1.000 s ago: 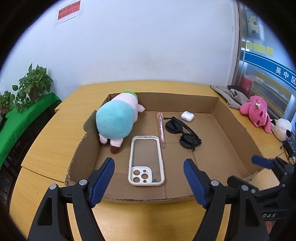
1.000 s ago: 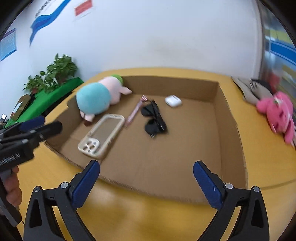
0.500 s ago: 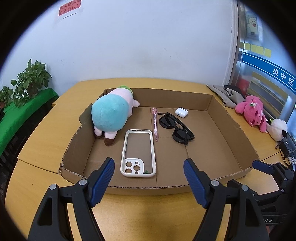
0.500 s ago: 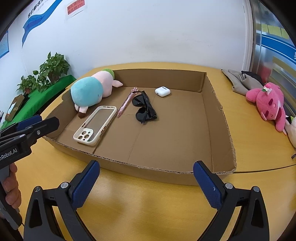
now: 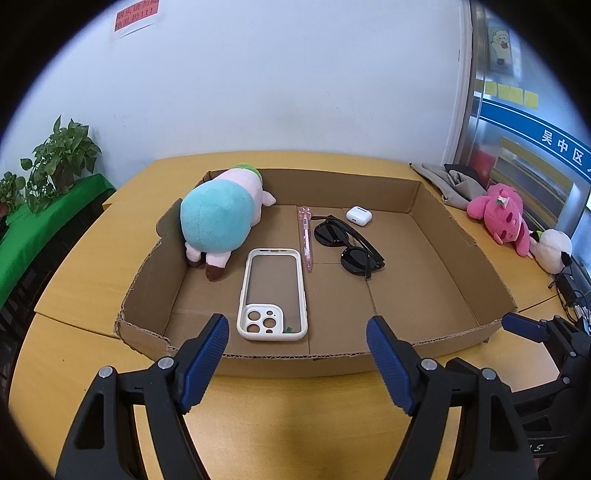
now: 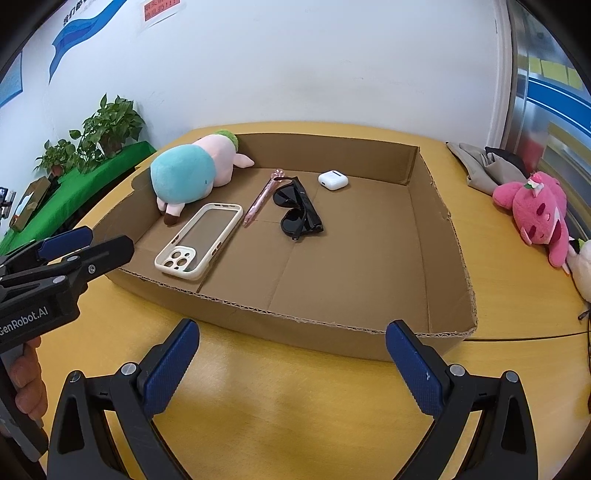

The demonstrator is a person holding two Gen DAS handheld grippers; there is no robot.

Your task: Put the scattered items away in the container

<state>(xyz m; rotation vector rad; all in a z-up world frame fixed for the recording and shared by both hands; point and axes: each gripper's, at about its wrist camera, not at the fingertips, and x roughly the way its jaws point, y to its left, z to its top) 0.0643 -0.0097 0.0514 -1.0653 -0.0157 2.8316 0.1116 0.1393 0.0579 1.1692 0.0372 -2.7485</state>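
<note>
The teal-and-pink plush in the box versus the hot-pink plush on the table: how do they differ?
The teal-and-pink plush toy lies inside the cardboard box, in its far left corner against the wall; the hot-pink plush toy lies outside on the wooden table, to the right of the box. The first has a teal back, the second is pink all over. Both lie flat and ungripped.

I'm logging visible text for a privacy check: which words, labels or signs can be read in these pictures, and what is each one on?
"GenRobot.AI": on the left gripper body, first letter cut off, seen from the right wrist.
"吴中区": white characters on the blue wall band, cut off at the edge.
Red wall notice: characters too blurred to read.
White letters on the right gripper body: only partly visible, unreadable.
Yellow sticky notes: no legible writing.
</note>
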